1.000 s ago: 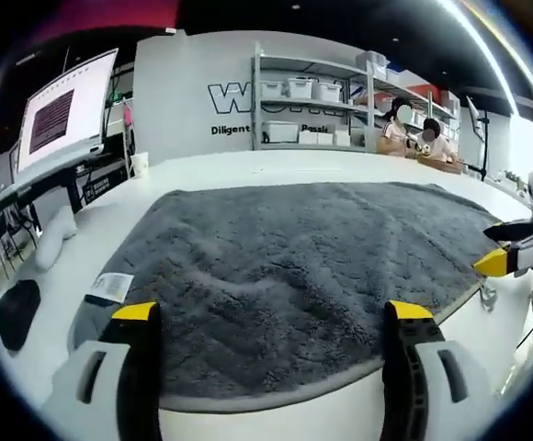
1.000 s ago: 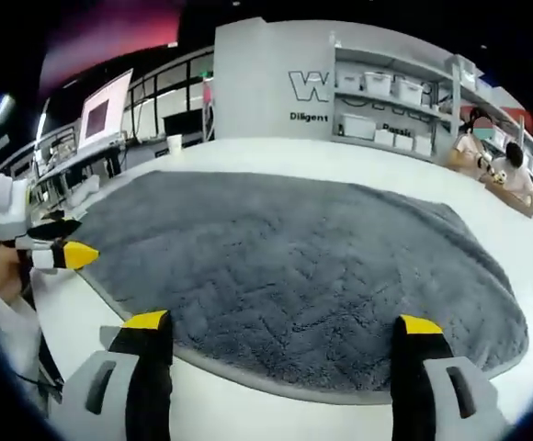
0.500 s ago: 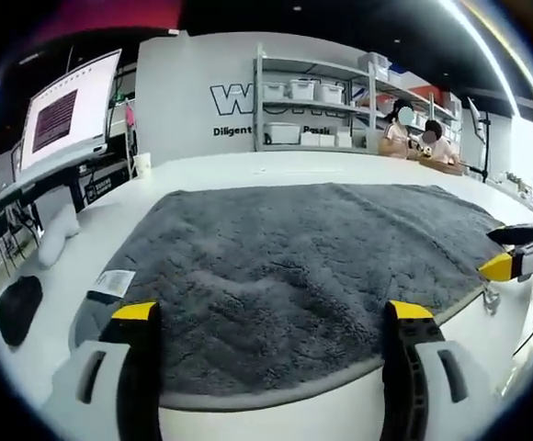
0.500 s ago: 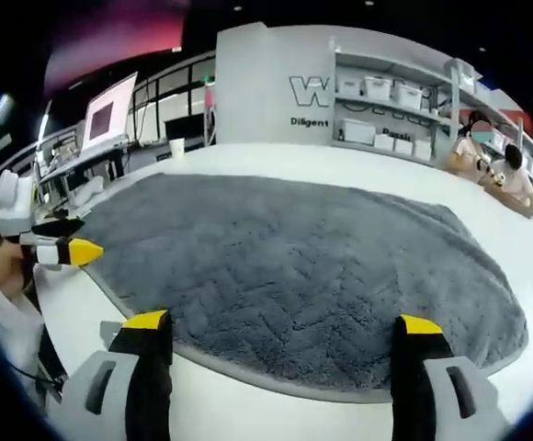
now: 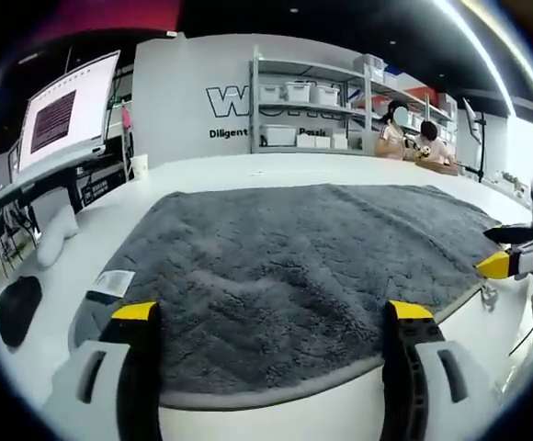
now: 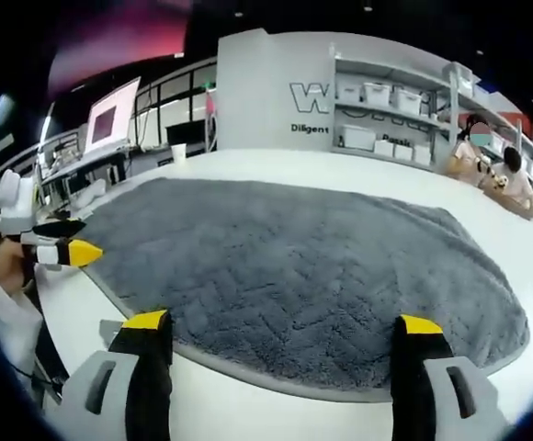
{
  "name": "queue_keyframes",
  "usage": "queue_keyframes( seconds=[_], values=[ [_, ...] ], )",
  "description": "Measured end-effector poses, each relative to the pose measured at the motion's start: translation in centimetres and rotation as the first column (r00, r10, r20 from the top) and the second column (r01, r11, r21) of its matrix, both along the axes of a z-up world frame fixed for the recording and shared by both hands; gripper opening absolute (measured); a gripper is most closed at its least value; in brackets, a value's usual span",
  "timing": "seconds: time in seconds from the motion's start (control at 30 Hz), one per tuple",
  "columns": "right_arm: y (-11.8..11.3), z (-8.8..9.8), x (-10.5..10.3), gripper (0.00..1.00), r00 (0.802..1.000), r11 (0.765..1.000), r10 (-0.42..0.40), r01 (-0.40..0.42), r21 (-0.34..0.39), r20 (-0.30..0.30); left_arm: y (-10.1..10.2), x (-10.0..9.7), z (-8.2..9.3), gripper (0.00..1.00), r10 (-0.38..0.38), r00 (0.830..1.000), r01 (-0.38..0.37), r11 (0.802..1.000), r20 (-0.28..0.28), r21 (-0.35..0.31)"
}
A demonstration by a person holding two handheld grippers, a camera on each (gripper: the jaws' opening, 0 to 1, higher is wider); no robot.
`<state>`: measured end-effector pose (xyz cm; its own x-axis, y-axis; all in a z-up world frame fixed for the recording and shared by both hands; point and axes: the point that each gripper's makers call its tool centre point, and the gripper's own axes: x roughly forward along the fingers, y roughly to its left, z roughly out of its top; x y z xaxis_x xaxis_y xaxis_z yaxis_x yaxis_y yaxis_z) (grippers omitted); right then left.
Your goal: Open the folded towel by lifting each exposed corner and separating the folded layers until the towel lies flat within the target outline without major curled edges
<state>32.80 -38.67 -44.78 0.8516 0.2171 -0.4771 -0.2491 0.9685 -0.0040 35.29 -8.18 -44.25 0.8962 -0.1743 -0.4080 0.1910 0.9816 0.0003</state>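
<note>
White tabletop (image 5: 276, 404) lay nearest, both grippers (image 5: 274, 317) (image 6: 280, 326) hovering with jaws spread wide, holding nothing. Beyond them the grey towel (image 5: 294, 257) lay spread on it, plush, ribbed, round-cornered, its label (image 5: 111, 286) at one edge. Smoothing any leftover wrinkles gently outward seemed best. Shelves (image 5: 308, 101) stood far behind.

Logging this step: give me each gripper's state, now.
Left gripper: open, holding nothing, above the grey towel's near edge.
Right gripper: open, holding nothing, at the same towel's edge.
</note>
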Motion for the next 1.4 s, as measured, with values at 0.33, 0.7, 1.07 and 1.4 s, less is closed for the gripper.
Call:
queue_keyframes(
  seconds=[0.33, 0.7, 1.07, 1.4],
  values=[
    [0.1, 0.0, -0.2, 1.00, 1.000, 1.000, 0.010, -0.010, 0.000, -0.006, 0.1, -0.5, 0.0, 0.99, -0.009, 1.000, 0.009, 1.000, -0.003, 0.001],
    [0.2, 0.1, -0.5, 1.00, 0.999, 1.000, 0.025, -0.025, -0.003, -0.034, -0.2, -0.4, 0.3, 0.99, -0.048, 0.998, 0.049, 0.999, -0.027, 0.023],
    [0.5, 3.0, 0.7, 0.99, 0.993, 0.991, 0.117, -0.117, 0.068, 0.009, -0.6, 1.5, 4.1, 0.98, -0.108, 0.994, 0.110, 0.992, 0.033, -0.058],
    [-6.3, 8.1, 5.1, 0.87, 0.984, 0.983, 0.136, -0.148, 0.107, 0.118, -1.5, 2.3, 3.3, 0.96, -0.133, 0.991, 0.133, 0.988, 0.007, -0.082]
  ],
)
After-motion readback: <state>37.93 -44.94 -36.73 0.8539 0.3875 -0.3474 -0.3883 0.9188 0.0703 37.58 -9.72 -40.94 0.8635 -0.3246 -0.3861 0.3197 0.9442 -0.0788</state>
